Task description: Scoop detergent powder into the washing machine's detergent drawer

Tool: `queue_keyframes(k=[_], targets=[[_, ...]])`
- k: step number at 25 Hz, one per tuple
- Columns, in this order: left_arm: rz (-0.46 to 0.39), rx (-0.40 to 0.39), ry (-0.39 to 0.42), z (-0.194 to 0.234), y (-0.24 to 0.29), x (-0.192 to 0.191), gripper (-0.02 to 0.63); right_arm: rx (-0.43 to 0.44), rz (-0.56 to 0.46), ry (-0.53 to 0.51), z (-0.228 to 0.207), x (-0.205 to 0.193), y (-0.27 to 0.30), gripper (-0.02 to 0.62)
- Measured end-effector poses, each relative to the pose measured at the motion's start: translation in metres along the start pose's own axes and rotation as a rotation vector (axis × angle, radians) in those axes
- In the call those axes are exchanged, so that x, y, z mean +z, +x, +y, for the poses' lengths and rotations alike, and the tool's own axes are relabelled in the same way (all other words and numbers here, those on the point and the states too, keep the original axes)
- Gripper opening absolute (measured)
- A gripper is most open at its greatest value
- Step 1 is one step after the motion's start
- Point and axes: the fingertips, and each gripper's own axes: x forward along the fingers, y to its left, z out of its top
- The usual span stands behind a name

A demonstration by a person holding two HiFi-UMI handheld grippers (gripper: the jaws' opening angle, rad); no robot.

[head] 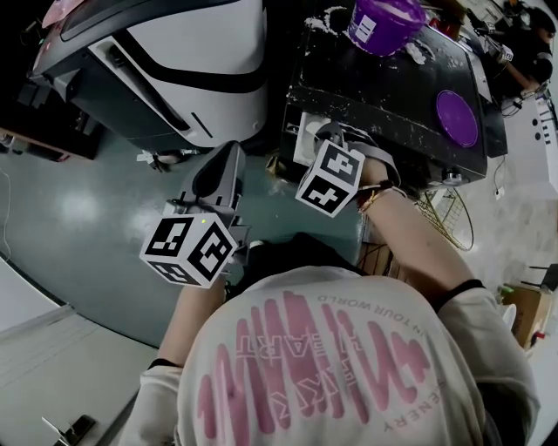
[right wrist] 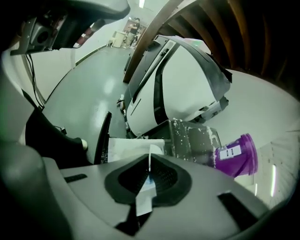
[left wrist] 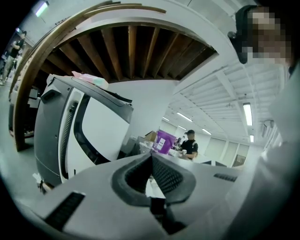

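Note:
In the head view my right gripper [head: 324, 138] reaches to the front edge of the black washing machine [head: 384, 91], beside the white detergent drawer [head: 303, 139]. In the right gripper view this gripper [right wrist: 150, 161] is shut on a thin white scoop handle [right wrist: 144, 199], and the scoop's bowl is hidden. The drawer [right wrist: 129, 144] lies just beyond the jaws. A purple powder tub [head: 384, 22] stands at the machine's far edge and appears as the tub [right wrist: 238, 157] at the right. My left gripper [head: 222, 165] hangs over the floor, and in its own view the gripper [left wrist: 151, 157] is shut on nothing.
A purple lid [head: 457, 118] lies on the powder-dusted machine top. A large white and grey machine [head: 174, 61] stands to the left, across a strip of green floor [head: 78, 218]. A gold wire rack [head: 449, 213] sits at the right. A person [left wrist: 190, 145] stands far off.

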Motion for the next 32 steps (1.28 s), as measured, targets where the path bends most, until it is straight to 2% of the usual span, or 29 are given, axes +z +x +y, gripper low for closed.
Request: queue_keyframes(k=[3,5,13,17,22,28,32], targets=[[-0.002,-0.01,0.01,0.004,-0.005,0.009,0.002,-0.023,-0.008,0.04,-0.002,0.001,-0.003,0.008],[0.0,-0.023,0.018,0.008,-0.006,0.016,0.002,-0.035,-0.016,0.103,-0.007,0.001,-0.008,0.008],[0.018,-0.11,0.031,0.021,-0.01,0.03,0.002,-0.008,-0.123,0.63,-0.02,0.001,-0.039,0.008],[0.024,-0.157,0.038,0.017,-0.011,0.032,0.002,-0.012,-0.184,0.849,-0.025,-0.006,-0.05,0.008],[0.029,-0.184,0.04,0.021,-0.016,0.029,0.002,0.043,-0.276,1.157,-0.02,-0.016,-0.06,0.008],[0.049,-0.191,0.051,0.02,-0.018,0.024,0.002,0.083,-0.354,1.428,-0.008,-0.03,-0.071,0.008],[0.064,-0.223,0.045,0.013,-0.017,0.018,0.0,0.105,-0.42,1.557,-0.002,-0.034,-0.08,0.008]])
